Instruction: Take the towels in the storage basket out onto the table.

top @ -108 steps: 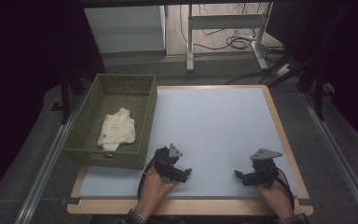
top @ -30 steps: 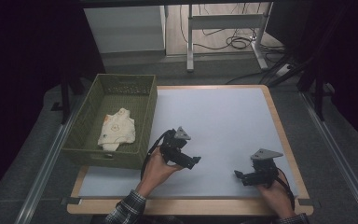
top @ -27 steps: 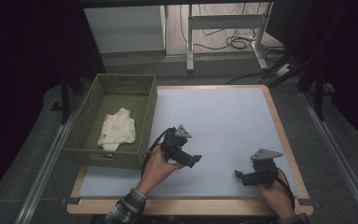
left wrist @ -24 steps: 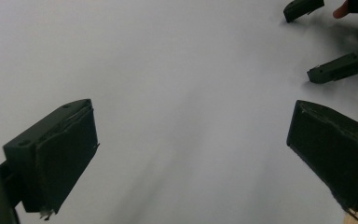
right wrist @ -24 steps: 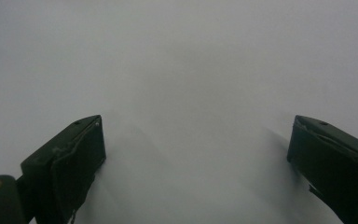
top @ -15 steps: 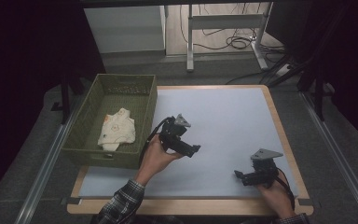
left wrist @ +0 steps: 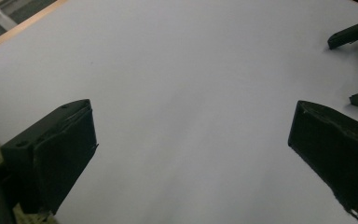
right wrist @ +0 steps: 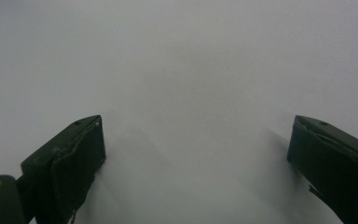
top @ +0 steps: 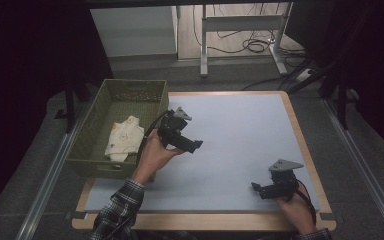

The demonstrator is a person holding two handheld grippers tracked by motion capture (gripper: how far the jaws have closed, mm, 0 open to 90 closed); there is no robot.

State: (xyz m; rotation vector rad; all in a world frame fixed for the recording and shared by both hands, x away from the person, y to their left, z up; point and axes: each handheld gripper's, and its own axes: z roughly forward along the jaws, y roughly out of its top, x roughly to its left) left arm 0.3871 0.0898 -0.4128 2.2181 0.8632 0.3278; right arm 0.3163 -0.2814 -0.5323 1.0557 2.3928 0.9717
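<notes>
Since the earlier frames, the left gripper (top: 192,145) has lifted and moved up toward the basket (top: 92,161), while the right gripper (top: 258,188) has stayed low at the near right of the surface (top: 240,135). Both pairs of fingers (left wrist: 51,154) are spread, holding nothing. The cloth (top: 124,138) lies in the basket, left of the left fingers, apart from them.
</notes>
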